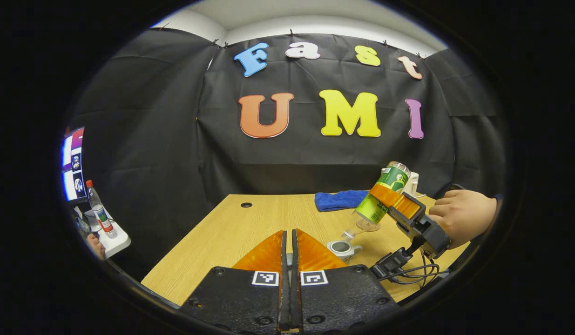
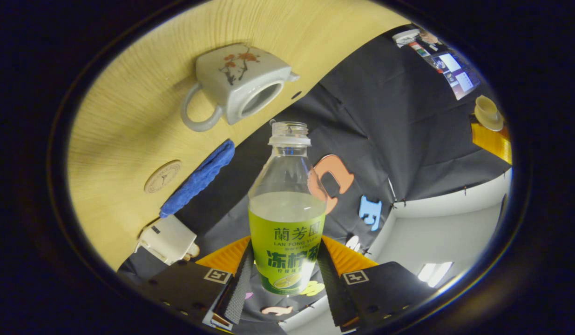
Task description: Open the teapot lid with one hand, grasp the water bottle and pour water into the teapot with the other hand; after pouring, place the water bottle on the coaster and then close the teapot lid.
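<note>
Left gripper (image 1: 289, 246): fingers pressed together, low over the near edge of the light wooden table (image 1: 250, 223). Just beyond on the right, the lidless white ceramic teapot (image 1: 341, 248). Right gripper (image 2: 287, 274) clamps the clear, green-labelled plastic water bottle (image 2: 287, 218), tilted mouth-down above the teapot. Blue folded cloth (image 1: 341, 200) lies farther back.

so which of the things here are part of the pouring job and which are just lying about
Part of the job:
water bottle, uncapped, tilted, held in the right gripper
teapot, lid off
coaster
left gripper, jaws closed

Just lying about:
blue cloth
white box at the table's edge
spare bottle on the side stand
</note>
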`<action>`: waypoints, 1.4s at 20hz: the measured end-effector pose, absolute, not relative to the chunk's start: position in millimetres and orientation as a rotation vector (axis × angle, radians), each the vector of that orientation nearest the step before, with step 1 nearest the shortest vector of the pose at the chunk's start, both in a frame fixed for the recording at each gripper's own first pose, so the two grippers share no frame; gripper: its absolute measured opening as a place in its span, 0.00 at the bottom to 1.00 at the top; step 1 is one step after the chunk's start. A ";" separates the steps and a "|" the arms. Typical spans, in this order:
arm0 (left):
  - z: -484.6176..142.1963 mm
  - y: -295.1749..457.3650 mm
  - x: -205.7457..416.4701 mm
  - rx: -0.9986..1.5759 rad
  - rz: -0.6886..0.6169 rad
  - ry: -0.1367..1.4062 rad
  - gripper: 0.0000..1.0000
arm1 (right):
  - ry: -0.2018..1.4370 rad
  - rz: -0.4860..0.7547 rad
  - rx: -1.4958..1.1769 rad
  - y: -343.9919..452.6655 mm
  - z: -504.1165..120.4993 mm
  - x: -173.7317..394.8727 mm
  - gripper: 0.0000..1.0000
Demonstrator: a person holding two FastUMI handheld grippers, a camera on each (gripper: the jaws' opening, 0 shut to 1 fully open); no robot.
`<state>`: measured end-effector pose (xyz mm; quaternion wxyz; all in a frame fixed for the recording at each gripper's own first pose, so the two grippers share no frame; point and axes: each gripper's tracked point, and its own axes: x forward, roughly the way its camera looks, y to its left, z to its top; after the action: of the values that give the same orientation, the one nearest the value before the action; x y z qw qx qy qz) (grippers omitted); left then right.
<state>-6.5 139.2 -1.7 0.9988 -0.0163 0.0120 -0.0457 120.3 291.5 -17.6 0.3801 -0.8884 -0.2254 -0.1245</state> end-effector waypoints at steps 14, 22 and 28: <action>0.7 129.6 -9.7 -0.023 -0.119 0.015 0.03 | -0.625 -0.323 -2.304 297.8 -19.8 115.7 0.72; 0.3 131.6 -8.7 -0.021 -0.112 0.015 0.03 | -0.569 -0.276 -2.178 287.8 -19.9 126.2 0.72; 3.5 133.9 -8.1 -0.038 -0.102 0.004 0.03 | -0.428 -0.206 -1.926 256.7 -27.4 137.7 0.74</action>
<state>-8.1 133.9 3.5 0.9985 -0.0191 0.0019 -0.0510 137.7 256.7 -27.4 0.5472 -0.8127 -0.1805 -0.0868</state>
